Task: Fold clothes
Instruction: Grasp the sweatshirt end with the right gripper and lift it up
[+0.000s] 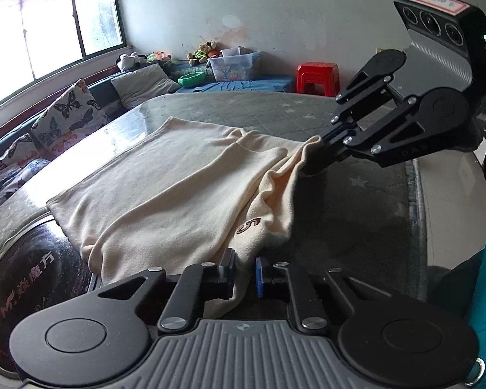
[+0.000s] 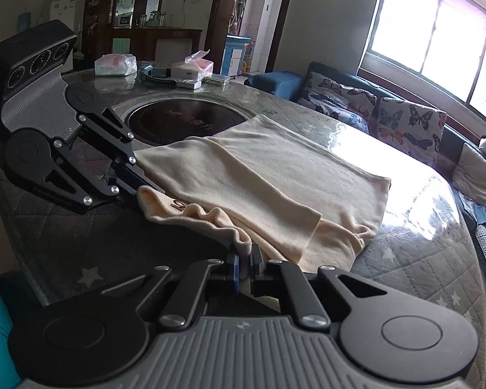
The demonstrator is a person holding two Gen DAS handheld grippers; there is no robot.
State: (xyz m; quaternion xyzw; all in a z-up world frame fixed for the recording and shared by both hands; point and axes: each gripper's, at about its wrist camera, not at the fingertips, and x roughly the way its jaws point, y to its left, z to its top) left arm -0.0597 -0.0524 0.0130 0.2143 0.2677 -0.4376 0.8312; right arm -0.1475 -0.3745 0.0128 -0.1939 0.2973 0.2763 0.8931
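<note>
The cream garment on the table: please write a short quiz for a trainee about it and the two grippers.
1. True or false: the cream garment lies on a table with a quilted grey cover.
2. What does the right gripper hold? A) a pillow B) the near edge of the garment C) nothing
3. Fill in: behind the garment, set into the table, is a dark round ____.

Key
1. True.
2. B. The left gripper is also shut on that edge, further along.
3. Cooktop (a hob).
</note>
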